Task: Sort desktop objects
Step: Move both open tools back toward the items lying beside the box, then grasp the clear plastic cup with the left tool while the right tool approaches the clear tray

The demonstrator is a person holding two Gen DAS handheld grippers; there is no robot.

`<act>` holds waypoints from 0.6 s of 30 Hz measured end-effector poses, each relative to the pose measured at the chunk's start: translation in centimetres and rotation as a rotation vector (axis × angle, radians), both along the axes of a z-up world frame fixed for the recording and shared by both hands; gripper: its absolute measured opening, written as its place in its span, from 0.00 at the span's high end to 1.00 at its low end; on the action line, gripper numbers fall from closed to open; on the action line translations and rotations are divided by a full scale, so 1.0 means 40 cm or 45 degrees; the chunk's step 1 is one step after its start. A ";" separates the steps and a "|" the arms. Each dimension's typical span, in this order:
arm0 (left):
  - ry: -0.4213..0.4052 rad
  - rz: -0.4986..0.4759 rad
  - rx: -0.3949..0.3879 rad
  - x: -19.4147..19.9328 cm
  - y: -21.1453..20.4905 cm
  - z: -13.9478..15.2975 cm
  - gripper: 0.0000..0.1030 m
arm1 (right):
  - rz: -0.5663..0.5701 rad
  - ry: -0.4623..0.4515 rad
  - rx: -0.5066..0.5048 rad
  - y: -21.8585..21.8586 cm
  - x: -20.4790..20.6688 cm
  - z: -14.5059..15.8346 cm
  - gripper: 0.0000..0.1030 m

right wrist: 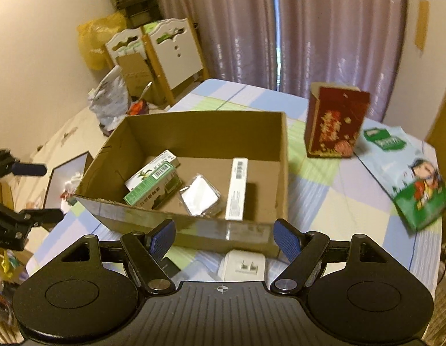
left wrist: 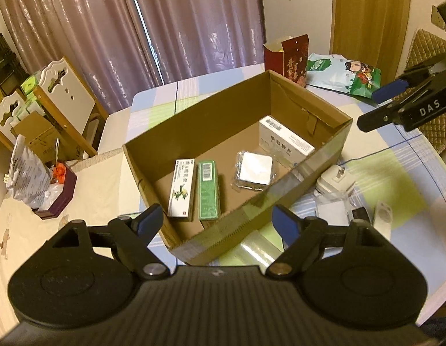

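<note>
Cardboard box (right wrist: 194, 132) at table centre holds four packets. White charger (right wrist: 243, 265) lies outside at its 6 o'clock wall. Right gripper (right wrist: 224, 240) and left gripper (left wrist: 214, 225) spread, empty. Risk: fingers catching the wall, shoving the box.

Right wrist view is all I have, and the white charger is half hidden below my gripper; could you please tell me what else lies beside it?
Observer: A white oblong gadget lies on the table near the charger, outside the cardboard box.
Operator: Thanks; is the left gripper carrying anything?
Observer: No, the left gripper is open and empty above the box's near corner.
Operator: How do the long cartons lie?
Observer: Flat, side by side; seen from the left wrist, the white carton is left of the green carton.
</note>
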State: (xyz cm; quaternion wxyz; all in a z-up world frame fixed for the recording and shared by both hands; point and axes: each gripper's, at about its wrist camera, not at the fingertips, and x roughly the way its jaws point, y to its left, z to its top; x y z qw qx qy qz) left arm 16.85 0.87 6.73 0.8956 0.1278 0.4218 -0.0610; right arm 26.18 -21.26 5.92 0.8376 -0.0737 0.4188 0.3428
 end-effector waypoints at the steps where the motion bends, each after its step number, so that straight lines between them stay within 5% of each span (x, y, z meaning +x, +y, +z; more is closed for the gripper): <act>1: 0.000 -0.002 -0.005 -0.010 0.000 -0.002 0.22 | -0.017 0.004 0.010 -0.012 -0.005 -0.002 0.24; 7: 0.015 0.036 -0.094 -0.075 0.024 -0.036 0.19 | -0.183 0.030 0.042 -0.089 -0.053 -0.056 0.24; 18: 0.250 0.180 -0.268 -0.090 0.040 -0.268 0.20 | -0.466 0.279 0.061 -0.183 -0.107 -0.198 0.24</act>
